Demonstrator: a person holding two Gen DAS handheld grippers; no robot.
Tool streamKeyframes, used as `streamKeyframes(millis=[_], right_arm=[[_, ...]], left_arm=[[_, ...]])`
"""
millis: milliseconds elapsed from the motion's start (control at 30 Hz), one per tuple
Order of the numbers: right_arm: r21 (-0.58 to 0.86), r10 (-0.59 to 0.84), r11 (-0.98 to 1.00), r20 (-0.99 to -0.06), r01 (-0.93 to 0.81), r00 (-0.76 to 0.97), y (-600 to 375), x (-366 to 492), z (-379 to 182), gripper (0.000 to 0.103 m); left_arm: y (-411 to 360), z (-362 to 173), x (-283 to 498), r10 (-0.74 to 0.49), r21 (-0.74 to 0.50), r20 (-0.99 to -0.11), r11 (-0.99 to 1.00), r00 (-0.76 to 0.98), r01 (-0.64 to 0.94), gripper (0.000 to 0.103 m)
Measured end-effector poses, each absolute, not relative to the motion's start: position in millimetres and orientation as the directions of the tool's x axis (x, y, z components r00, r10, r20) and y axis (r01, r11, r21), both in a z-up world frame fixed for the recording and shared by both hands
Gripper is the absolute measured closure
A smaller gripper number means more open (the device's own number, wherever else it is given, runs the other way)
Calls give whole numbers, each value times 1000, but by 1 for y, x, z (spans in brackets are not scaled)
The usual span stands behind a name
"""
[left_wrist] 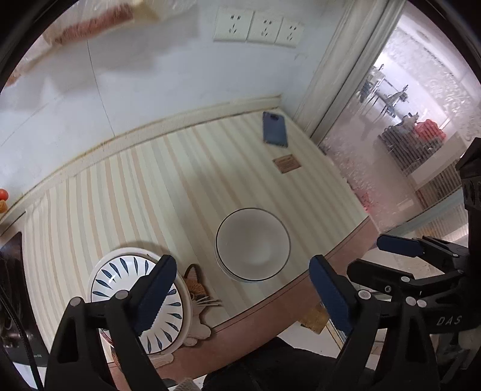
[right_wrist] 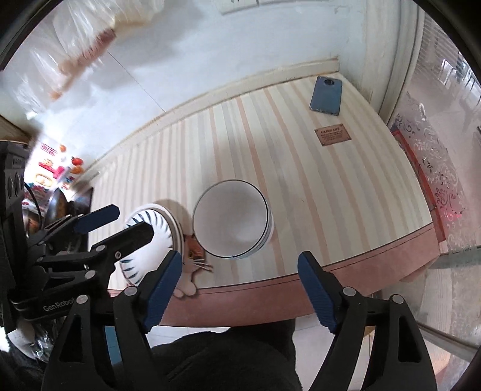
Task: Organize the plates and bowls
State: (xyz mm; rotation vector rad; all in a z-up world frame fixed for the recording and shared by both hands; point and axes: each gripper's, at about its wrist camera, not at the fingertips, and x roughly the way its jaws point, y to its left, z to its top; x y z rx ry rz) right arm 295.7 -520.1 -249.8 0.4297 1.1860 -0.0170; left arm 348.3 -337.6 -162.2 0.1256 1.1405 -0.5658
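Note:
A stack of white bowls [left_wrist: 252,243] [right_wrist: 231,222] with thin dark rims stands near the front of the striped table [left_wrist: 150,186] [right_wrist: 330,186]. To its left lies a plate with blue leaf marks [left_wrist: 120,279] [right_wrist: 156,225], resting on a plain white plate. My left gripper [left_wrist: 243,296] hangs open above the table's front edge, with nothing between its blue pads. My right gripper [right_wrist: 240,285] is open too, and empty, just right of the left one. In the right wrist view the left gripper [right_wrist: 120,227] crosses in front of the patterned plate.
A cat-shaped mat [left_wrist: 198,288] [right_wrist: 195,261] pokes out between the plates and the bowls. A blue phone [left_wrist: 275,129] [right_wrist: 326,96] and a small brown label [left_wrist: 287,163] [right_wrist: 332,136] lie at the far right. Wall sockets [left_wrist: 258,27] sit behind, a glass door [left_wrist: 405,120] to the right.

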Motion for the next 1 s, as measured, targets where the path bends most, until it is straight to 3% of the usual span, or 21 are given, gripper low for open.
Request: streamKeyframes(millis=[300,533,733,1000], right_arm=[[303,172,923,-876,237,451,-523,266,-215,14],[313,166,913,-870,260,465,-534,265,-215,13],[356,221,890,-883,285,414,-549,291,-260,12],[451,359,825,-884,341,299,-562,339,-361,12]], left_arm=[[-330,-150,341,-383,-210,-873,854,302,477,12],[-332,-177,358,-361,-202,-887,864,287,462,12],[-341,-236,395,-346,-254,-924,872,160,419,12],[-363,-317,446,-316,-314,-947,875,-55,368,12]])
